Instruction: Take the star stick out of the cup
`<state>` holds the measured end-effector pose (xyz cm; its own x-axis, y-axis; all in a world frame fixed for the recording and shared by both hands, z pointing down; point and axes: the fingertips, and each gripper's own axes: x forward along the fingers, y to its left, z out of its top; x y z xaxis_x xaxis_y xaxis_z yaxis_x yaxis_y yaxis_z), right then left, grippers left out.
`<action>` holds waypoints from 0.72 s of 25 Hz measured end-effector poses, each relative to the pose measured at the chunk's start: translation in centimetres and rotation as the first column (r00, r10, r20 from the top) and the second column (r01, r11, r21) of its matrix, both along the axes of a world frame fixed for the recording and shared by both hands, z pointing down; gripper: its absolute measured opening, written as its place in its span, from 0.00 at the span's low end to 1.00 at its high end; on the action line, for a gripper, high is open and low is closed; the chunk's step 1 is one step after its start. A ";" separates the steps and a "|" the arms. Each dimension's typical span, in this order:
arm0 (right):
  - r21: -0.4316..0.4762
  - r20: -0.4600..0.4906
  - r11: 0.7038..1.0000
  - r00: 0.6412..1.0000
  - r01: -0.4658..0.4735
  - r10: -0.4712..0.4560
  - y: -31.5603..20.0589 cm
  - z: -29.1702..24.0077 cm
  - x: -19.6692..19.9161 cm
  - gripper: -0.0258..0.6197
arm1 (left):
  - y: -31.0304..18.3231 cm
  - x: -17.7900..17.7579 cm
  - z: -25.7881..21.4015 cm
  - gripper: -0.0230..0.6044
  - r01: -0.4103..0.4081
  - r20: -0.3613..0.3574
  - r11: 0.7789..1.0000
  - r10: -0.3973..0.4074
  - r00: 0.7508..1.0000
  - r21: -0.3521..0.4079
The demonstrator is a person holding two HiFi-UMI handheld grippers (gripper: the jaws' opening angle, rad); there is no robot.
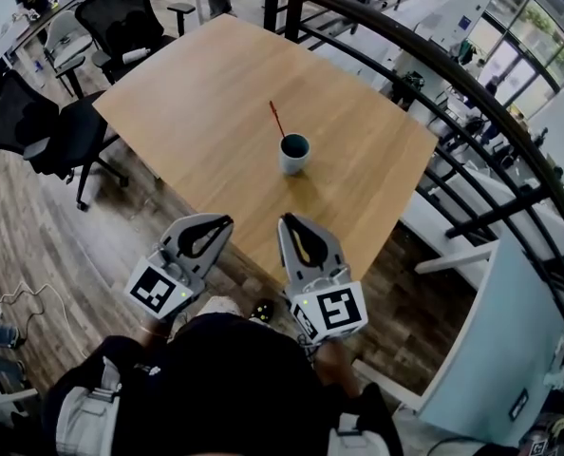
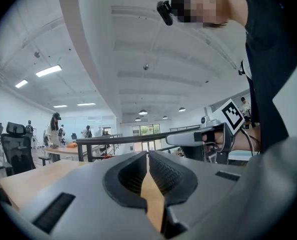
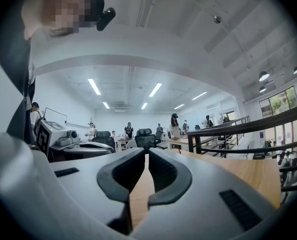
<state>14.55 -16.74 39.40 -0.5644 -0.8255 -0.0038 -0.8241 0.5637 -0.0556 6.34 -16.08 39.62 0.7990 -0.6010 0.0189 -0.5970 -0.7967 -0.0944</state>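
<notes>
Left gripper (image 1: 227, 222): jaws pressed together, nothing between them.
Right gripper (image 1: 288, 220): jaws likewise closed and empty, beside the left at the near edge.
Thin red star stick (image 1: 276, 119): leaning out of the small pale cup (image 1: 294, 155), mid wooden bench (image 1: 197, 93), well apart from both.
Handling: probably light, stiff, slender; pinch the exposed shaft above the rim.

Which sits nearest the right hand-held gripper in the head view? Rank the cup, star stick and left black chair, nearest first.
1. Cup, just ahead of the right hand-held gripper, on the table.
2. Star stick, standing in the cup, leaning away; nearly tied.
3. Black chair, beyond the table's left corner.
</notes>
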 end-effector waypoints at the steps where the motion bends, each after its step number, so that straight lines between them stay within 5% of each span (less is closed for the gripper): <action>1: -0.002 0.001 1.000 1.000 0.001 -0.001 -0.2 0.2 0.0 0.09 | -0.2 -0.1 0.2 0.08 0.006 0.001 1.000 -0.006 1.000 -0.005; 18: -0.073 -0.074 0.995 0.995 -0.068 0.063 -10.7 1.5 -0.3 0.09 | -10.4 -2.0 -0.1 0.08 0.020 -0.012 0.999 -0.020 1.000 -0.030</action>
<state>14.29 -27.41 40.86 -0.5057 -0.8571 0.0984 -0.8625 0.5049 -0.0350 4.30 -26.48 39.57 0.7873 -0.6159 0.0274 -0.6136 -0.7871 -0.0629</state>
